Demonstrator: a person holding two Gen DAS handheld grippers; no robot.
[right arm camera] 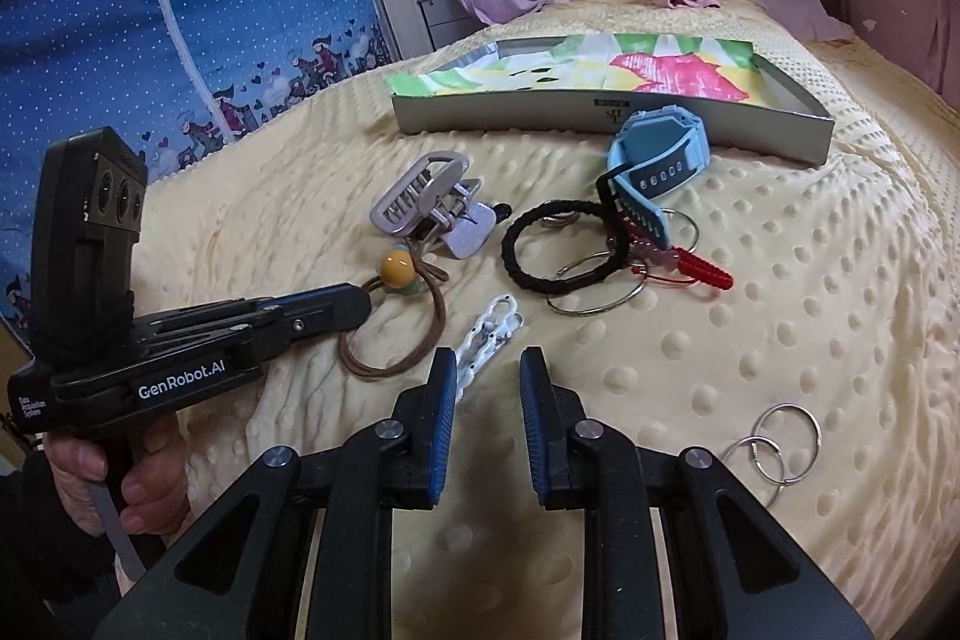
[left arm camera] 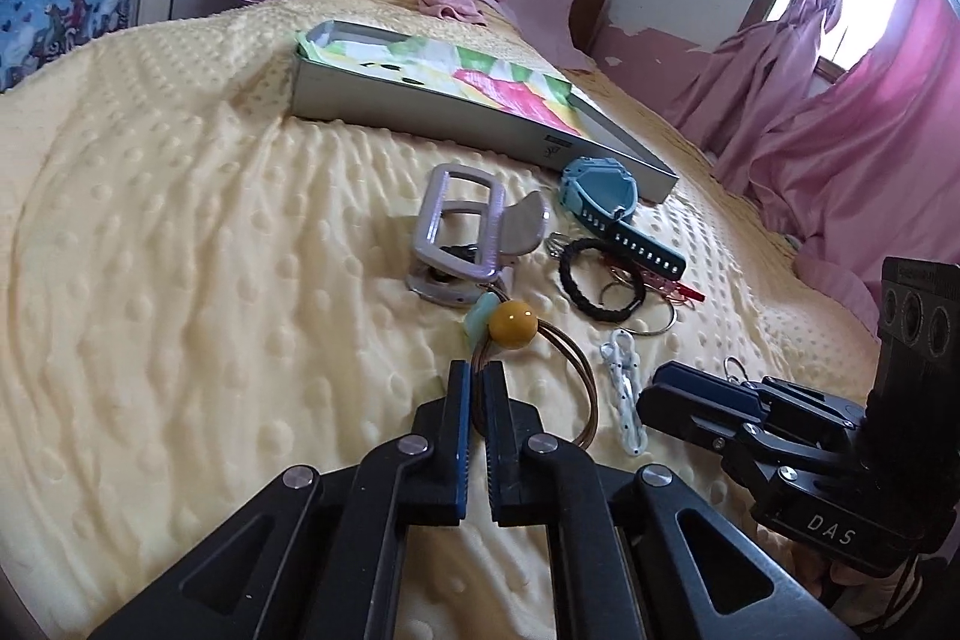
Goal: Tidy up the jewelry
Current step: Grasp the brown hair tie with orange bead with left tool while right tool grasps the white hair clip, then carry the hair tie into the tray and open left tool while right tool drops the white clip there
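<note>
A brown hair tie with a yellow bead (left arm camera: 511, 321) lies on the yellow dotted blanket (left arm camera: 180, 220). My left gripper (left arm camera: 476, 370) is shut on its cord, which runs up between the two blue pads. In the right wrist view the left gripper (right arm camera: 360, 304) reaches in from the left, its tip on the hair tie (right arm camera: 420, 334). A white clasp chain (right arm camera: 489, 331) lies just ahead of my right gripper (right arm camera: 487, 364), touching its left finger; the jaws stand a little apart with nothing between them. Seen from the left wrist, the right gripper (left arm camera: 660, 382) sits beside the white chain (left arm camera: 624, 388).
A grey shallow box (right arm camera: 540, 118) lined with colourful paper sits farther back. Before it lie a blue watch (right arm camera: 657, 154), a lilac claw clip (right arm camera: 432, 202), a black braided bracelet (right arm camera: 552, 250), a red charm (right arm camera: 705, 271) and metal rings. Two key rings (right arm camera: 774, 442) lie near right.
</note>
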